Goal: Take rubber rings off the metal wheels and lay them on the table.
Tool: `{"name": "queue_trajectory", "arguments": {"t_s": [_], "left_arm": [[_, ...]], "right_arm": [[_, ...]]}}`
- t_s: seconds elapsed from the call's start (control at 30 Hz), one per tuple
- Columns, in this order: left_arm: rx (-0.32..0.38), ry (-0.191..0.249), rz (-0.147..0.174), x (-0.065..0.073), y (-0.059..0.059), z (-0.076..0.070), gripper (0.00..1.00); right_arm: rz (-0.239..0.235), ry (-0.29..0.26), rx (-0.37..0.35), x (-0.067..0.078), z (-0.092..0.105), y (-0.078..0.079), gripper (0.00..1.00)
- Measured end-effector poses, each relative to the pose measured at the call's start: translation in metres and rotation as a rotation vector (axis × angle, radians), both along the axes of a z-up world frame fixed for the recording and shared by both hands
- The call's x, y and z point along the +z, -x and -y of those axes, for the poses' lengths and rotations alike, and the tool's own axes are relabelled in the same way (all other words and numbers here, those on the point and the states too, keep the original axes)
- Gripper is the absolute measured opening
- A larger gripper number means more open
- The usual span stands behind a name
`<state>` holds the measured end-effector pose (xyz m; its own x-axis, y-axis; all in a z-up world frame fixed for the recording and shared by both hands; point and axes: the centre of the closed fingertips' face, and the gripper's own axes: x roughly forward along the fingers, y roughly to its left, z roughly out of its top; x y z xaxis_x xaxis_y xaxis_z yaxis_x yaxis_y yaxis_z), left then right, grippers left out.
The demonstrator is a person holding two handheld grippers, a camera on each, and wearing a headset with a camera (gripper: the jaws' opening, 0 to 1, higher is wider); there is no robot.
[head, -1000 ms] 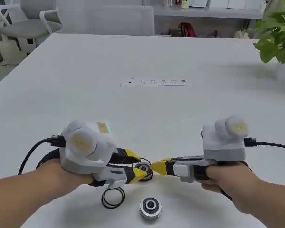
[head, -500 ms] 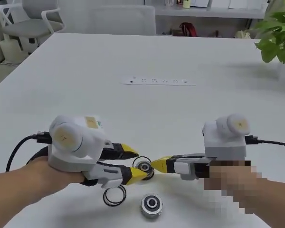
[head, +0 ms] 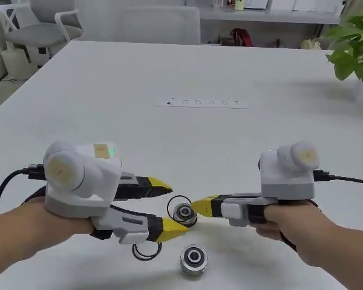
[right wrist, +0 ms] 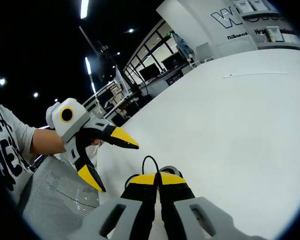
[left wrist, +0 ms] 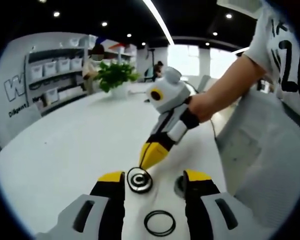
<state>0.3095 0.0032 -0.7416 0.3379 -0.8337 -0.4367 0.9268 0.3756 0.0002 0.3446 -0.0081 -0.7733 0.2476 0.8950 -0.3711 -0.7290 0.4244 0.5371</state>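
Note:
A metal wheel point(head: 183, 213) lies on the white table point(head: 230, 139) with a black rubber ring point(head: 178, 201) partly pulled off it. My right gripper point(head: 196, 209) is shut on that ring, whose loop point(right wrist: 149, 163) stands up above the closed jaws. My left gripper point(head: 175, 209) is open, its yellow jaws spread either side of the wheel point(left wrist: 139, 180) without touching it. The right gripper point(left wrist: 148, 159) points down at the wheel's rim. A second wheel point(head: 193, 258) stands nearer me, and a loose ring point(head: 146, 249) lies flat beside it.
A flush socket strip point(head: 199, 103) sits mid-table. A potted plant point(head: 354, 48) stands at the far right, office chairs point(head: 36, 24) behind the far left edge. Cables trail from both grippers. In the left gripper view the loose ring point(left wrist: 160, 223) lies between the jaws.
My left gripper has opened off the wheel and drawn back to the left. The right gripper has stayed shut at the wheel, with the ring now lifted off one side.

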Motion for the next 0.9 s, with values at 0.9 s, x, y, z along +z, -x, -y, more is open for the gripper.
{"name": "queue_trajectory", "arguments": {"t_s": [0.9], "left_arm": [[0.029,-0.007,0.021,0.001,0.016,-0.031,0.71]], "right_arm": [[-0.034,-0.026,0.067,0.008,-0.025,0.02,0.0]]}}
